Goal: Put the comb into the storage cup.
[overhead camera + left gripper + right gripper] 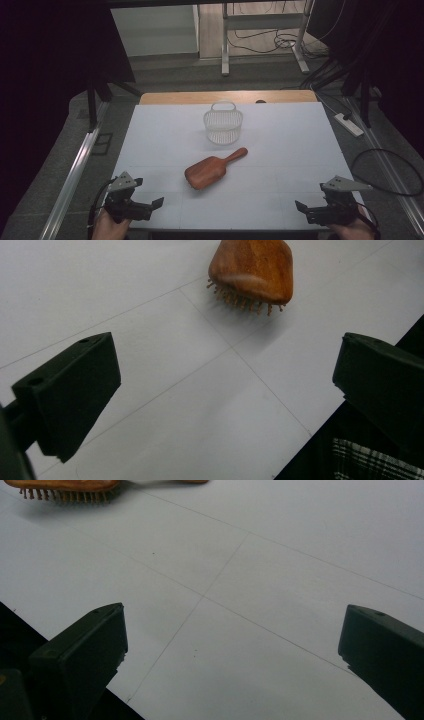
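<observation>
Table [280, 125]: a white, matte rectangular top scored by thin seam lines; a strip of bare wood ran along its 12 o'clock edge.
Hairbrush [210, 170]: smooth reddish wood, an oval paddle head with a rounded handle aimed toward 1 o'clock; it lay bristles down near the table's middle, with short wooden pins showing under the head [250, 270].
Basket [223, 125]: white mesh plastic with a loop handle, upright just beyond the hairbrush at 12 o'clock, apart from it.
Left gripper [145, 206]: at 7 o'clock by the near edge, its jaws spread wide and empty.
Right gripper [312, 212]: at 5 o'clock by the near edge, its jaws likewise parted, holding nothing.
Open room: bare white surface lay between both grippers and the hairbrush.
</observation>
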Demonstrator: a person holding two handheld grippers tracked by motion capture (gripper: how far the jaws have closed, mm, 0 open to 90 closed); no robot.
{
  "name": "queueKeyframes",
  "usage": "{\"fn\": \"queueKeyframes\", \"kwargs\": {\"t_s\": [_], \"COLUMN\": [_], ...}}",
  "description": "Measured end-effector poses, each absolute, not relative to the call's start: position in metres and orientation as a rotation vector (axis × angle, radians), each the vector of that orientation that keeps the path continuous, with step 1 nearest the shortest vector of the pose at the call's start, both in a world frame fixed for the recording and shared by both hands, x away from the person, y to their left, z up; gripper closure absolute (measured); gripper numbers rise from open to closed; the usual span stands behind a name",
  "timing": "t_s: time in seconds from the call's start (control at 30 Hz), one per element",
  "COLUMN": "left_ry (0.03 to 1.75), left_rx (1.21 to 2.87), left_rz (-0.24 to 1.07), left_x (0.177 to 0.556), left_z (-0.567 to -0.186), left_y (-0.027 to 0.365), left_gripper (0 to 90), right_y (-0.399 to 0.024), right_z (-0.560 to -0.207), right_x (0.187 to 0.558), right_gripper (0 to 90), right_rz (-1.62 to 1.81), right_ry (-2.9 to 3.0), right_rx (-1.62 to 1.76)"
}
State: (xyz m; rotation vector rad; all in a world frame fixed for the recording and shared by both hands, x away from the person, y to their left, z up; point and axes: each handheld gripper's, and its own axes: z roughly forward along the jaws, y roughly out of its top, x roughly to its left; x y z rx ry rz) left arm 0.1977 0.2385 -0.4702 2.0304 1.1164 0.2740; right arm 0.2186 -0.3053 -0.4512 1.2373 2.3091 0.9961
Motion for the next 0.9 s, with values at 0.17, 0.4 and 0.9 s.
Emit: {"fn": "queueKeyframes", "kwargs": {"t_s": [0.17, 0.4, 0.9], "left_ry": [1.111, 1.102, 1.088], "left_rx": [2.043, 2.057, 2.092], "left_rz": [0.26, 0.245, 0.233], "left_x": [0.203, 0.212, 0.233], "left_z": [-0.471, -0.469, -0.464], "left_y": [0.235, 0.229, 0.213], "left_gripper": [0.0, 0.0, 0.0], "right_y": [-0.305, -0.305, -0.305], "right_z": [-0.451, -0.451, -0.452], "right_x": [0.218, 0.219, 0.219], "right_gripper": [0.0, 0.0, 0.0], "right_rz": [0.998, 0.996, 0.995], "right_ry": [2.311, 2.317, 2.322], "right_rx": [1.233, 1.227, 1.224]}}
